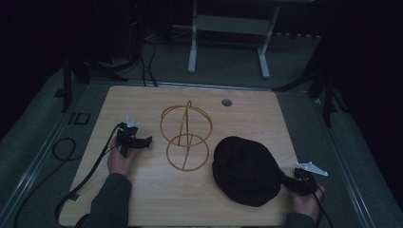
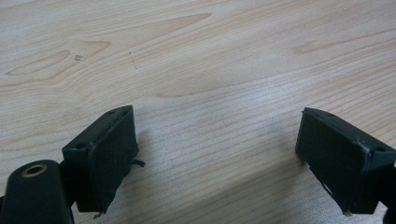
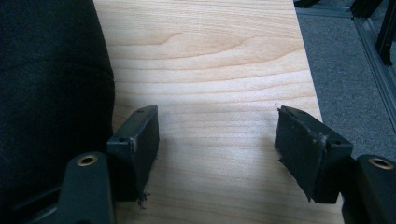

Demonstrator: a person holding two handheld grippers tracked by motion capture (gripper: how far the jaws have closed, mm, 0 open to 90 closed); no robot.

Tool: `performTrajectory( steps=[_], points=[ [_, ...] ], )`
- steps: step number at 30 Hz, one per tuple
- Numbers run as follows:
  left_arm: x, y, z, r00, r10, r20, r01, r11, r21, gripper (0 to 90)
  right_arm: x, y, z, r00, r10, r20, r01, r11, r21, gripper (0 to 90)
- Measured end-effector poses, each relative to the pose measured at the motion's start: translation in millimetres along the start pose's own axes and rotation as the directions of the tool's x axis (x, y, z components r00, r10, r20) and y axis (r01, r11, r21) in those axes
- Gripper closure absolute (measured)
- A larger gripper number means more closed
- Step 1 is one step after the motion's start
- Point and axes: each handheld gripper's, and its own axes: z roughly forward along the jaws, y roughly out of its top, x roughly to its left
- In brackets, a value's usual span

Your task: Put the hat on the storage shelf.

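A gold wire stand, made of hoops on a round base, sits at the middle of the wooden table. A black cloth hat lies at the front right, seen as a dark mass in the right gripper view. My left gripper rests left of the stand, apart from it. It is open over bare wood. My right gripper sits at the hat's right edge. Its jaws stand open with only tabletop between them, and the hat lies just outside the left jaw.
A round cable hole is at the table's far edge. The left gripper's cable trails off the table's left side. Grey carpet lies past the table's right edge. A white desk frame stands beyond the table.
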Motion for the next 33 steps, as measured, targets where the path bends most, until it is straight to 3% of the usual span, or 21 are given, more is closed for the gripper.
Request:
performTrajectory(
  steps=[15,24,33],
  points=[
    [-0.7,-1.0,-1.0,0.9999,-0.010,-0.005,0.010,0.9999,-0.005,14.0,-0.1,0.3,0.3,0.9999,-0.008,-0.011,0.008,1.000,0.000,31.1],
    [-0.5,-1.4,-1.5,0.9999,-0.010,-0.008,0.010,0.9999,-0.004,14.0,1.8,1.0,-0.3,1.0000,0.004,0.005,-0.004,1.000,0.010,31.5],
    [-0.5,-1.4,-1.5,0.9999,-0.011,-0.008,0.011,0.9999,-0.004,14.0,0.7,6.3,-3.1,0.9997,-0.018,-0.016,0.019,0.999,0.051,41.2]
  ],
)
